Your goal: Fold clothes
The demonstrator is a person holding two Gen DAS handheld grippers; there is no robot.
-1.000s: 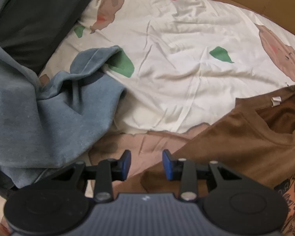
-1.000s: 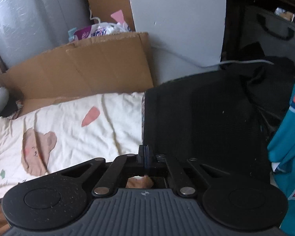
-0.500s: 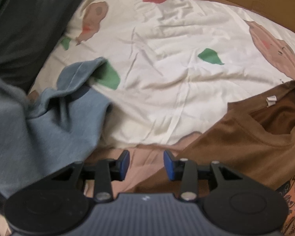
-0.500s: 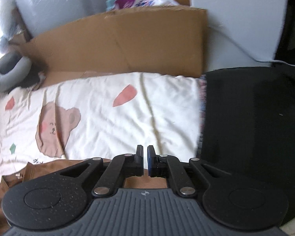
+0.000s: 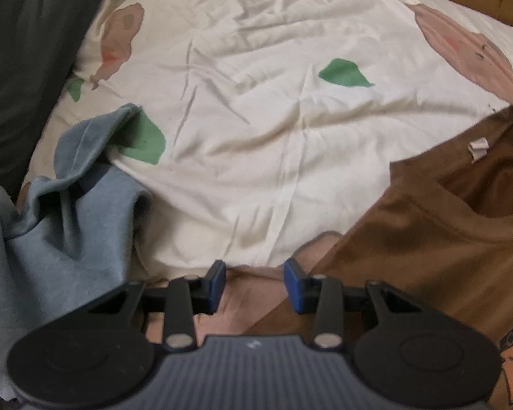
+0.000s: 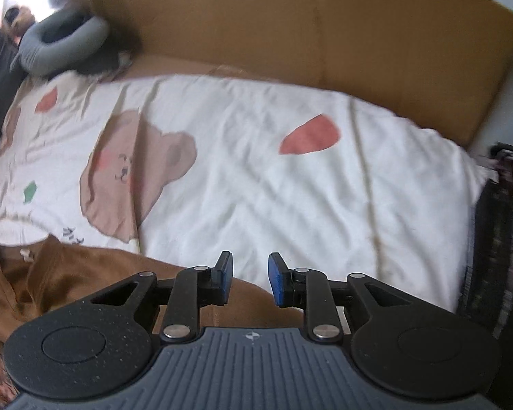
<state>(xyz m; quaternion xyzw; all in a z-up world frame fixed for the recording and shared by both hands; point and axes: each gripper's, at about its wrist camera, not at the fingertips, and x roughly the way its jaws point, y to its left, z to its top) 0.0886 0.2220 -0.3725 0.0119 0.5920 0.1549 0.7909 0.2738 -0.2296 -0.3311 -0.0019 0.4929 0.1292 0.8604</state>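
A brown T-shirt (image 5: pixel 437 235) lies on the cream bear-print bedsheet (image 5: pixel 256 109), its neck opening and white label at the right of the left wrist view. My left gripper (image 5: pixel 254 282) hovers open over the sheet by the shirt's left edge, nothing between its blue pads. In the right wrist view the same brown T-shirt (image 6: pixel 78 273) lies at the lower left. My right gripper (image 6: pixel 250 278) hangs over the shirt's right edge, its jaws opening and empty.
A crumpled blue-grey garment (image 5: pixel 61 232) lies at the left, with dark cloth (image 5: pixel 20 61) behind it. A cardboard sheet (image 6: pixel 307 37) stands along the bed's far side, a grey neck pillow (image 6: pixel 61 44) beside it. Dark fabric with a plaid trim (image 6: pixel 496 239) borders the right.
The right gripper swung left and down from the dark chair toward the bed, and its shut jaws have parted. The left gripper sank slightly toward the sheet, still open.
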